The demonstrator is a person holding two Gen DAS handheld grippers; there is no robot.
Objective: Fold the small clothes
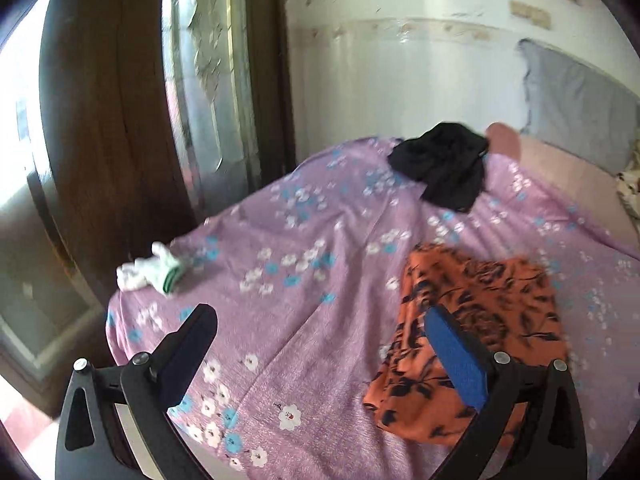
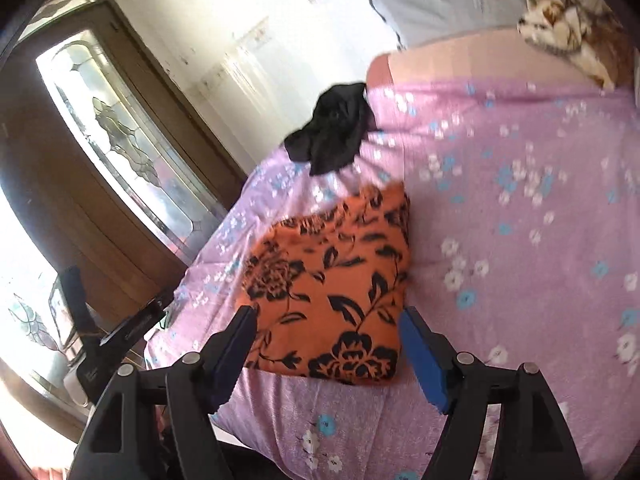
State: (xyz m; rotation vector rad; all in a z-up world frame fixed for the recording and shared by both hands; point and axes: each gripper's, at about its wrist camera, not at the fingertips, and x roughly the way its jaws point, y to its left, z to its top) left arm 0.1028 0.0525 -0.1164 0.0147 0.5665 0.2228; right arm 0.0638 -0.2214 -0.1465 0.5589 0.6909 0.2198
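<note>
An orange garment with a black flower print (image 1: 476,328) lies folded on the purple flowered bedsheet (image 1: 304,240); it also shows in the right wrist view (image 2: 332,284). A crumpled black garment (image 1: 444,164) lies farther back (image 2: 332,128). A small white and green garment (image 1: 150,270) lies near the bed's left edge. My left gripper (image 1: 320,320) is open and empty above the sheet, its right finger over the orange garment's left edge. My right gripper (image 2: 326,320) is open and empty, just above the orange garment's near edge. The left gripper (image 2: 100,320) shows at the left of the right wrist view.
A grey pillow (image 1: 576,108) and a patterned cloth (image 2: 568,20) lie at the head of the bed. A pink under-sheet (image 2: 460,60) shows beyond the purple sheet. A wooden door with glass panels (image 2: 120,140) stands left of the bed, by a white wall.
</note>
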